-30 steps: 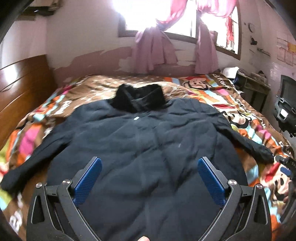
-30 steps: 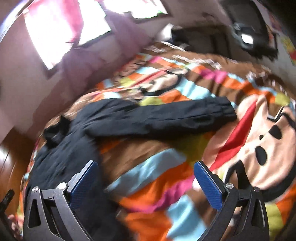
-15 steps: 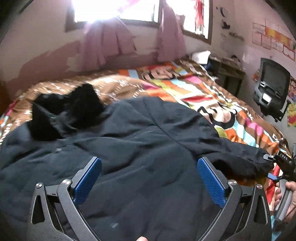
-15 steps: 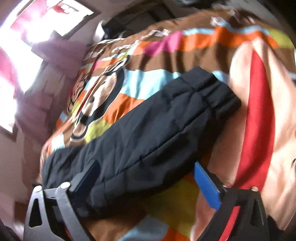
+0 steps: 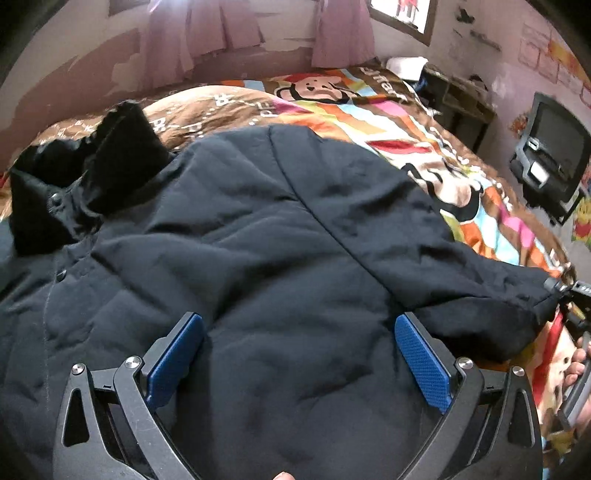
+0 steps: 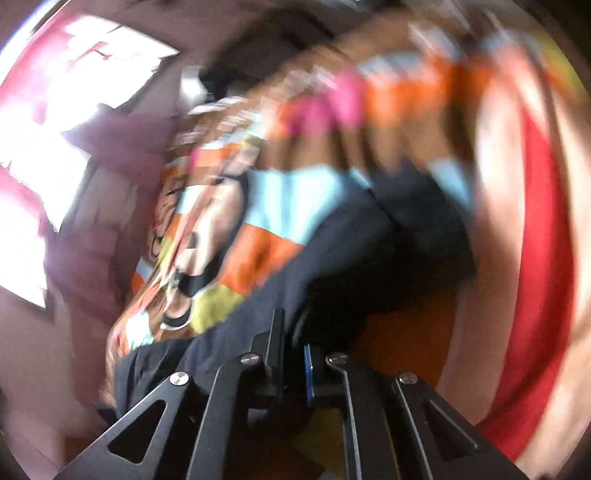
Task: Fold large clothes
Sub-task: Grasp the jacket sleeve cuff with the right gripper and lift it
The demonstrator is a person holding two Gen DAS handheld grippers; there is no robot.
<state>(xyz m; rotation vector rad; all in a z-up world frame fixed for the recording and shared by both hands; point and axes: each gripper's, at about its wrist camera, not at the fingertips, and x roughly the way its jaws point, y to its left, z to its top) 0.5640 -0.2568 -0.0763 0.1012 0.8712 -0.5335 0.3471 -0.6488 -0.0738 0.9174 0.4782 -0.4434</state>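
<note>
The right gripper (image 6: 293, 354) is clamped on the sleeve (image 6: 369, 258); the left gripper (image 5: 295, 363) is held spread above the jacket (image 5: 258, 258). The sleeve is best carried flat across the body.

Dark navy quilted padded jacket (image 5: 280, 266) is showing a black fleecy collar (image 5: 92, 177) toward the bedspread's far-left corner. Multicoloured cartoon-print bedspread (image 5: 373, 110) is running brown, orange, pink, pale blue and yellow-green stripes, with cartoon faces outlined in black and a broad red patch (image 6: 532, 280) at its near-right edge. Left gripper (image 5: 295, 363) and right gripper (image 6: 291, 354) are both showing black frames with blue textured pads (image 5: 423, 363). Mauve-pink curtains (image 5: 207, 26) are hanging beyond the far edge.
</note>
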